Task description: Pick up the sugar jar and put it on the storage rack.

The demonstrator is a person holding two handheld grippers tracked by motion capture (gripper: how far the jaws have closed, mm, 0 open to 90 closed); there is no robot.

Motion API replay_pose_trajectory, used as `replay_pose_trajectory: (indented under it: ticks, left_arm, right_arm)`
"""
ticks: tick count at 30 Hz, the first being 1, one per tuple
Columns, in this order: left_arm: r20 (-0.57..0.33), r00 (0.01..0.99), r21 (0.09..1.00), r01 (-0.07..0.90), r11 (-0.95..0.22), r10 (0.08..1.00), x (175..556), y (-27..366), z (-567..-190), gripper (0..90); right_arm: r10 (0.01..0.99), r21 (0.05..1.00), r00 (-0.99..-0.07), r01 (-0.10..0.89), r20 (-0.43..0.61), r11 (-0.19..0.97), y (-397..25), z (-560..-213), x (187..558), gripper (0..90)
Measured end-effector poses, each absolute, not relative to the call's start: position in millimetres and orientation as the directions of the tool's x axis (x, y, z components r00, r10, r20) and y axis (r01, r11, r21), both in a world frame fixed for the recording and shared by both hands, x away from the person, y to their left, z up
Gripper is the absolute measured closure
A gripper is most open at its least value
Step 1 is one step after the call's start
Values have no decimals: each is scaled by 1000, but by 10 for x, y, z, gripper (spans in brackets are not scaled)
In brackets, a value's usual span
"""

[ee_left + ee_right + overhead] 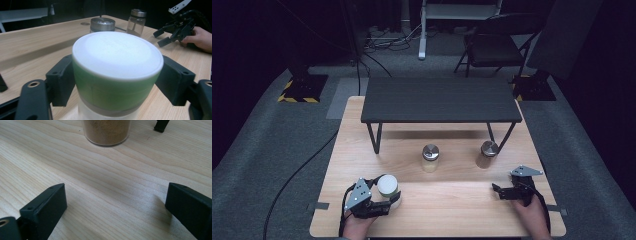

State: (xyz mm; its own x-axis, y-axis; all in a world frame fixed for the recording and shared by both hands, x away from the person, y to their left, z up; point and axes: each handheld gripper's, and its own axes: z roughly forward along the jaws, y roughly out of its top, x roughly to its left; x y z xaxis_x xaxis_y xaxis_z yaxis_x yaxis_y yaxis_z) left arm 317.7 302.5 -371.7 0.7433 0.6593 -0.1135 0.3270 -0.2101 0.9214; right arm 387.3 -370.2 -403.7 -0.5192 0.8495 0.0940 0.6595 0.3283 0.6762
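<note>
Currently the white-lidded jar (116, 75) is pinched by the left gripper (382, 200), so it could be tipped if lifted unevenly, while the right gripper (504, 192) is held spread.

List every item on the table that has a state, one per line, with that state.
White-lidded green-banded jar: upright, lid on, clamped between the left gripper's fingers.
Wide metal-lidded glass jar: upright, lid on, free.
Slim metal-lidded glass jar of brown powder: upright, lid on, free.
Left gripper: shut on the jar.
Right gripper: open, empty.
</note>
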Motion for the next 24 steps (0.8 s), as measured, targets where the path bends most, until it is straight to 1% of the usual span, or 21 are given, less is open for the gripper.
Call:
replay_pose_trajectory:
  ticks: [4,18,24]
  left_arm:
    - [-122,737,923,330,-197,664,3172,3054,-3734,321]
    - [-95,742,919,322,-228,664,3170,3025,-3684,330]
    - [-103,732,915,335,-224,674,3182,3020,-3660,330]
  right_arm:
    - [849,676,-519,660,94,328,-3703,-4037,3873,35]
    - [850,676,-518,660,94,328,-3702,-4037,3871,35]
    - [851,676,-517,660,93,327,-3701,-4037,3868,35]
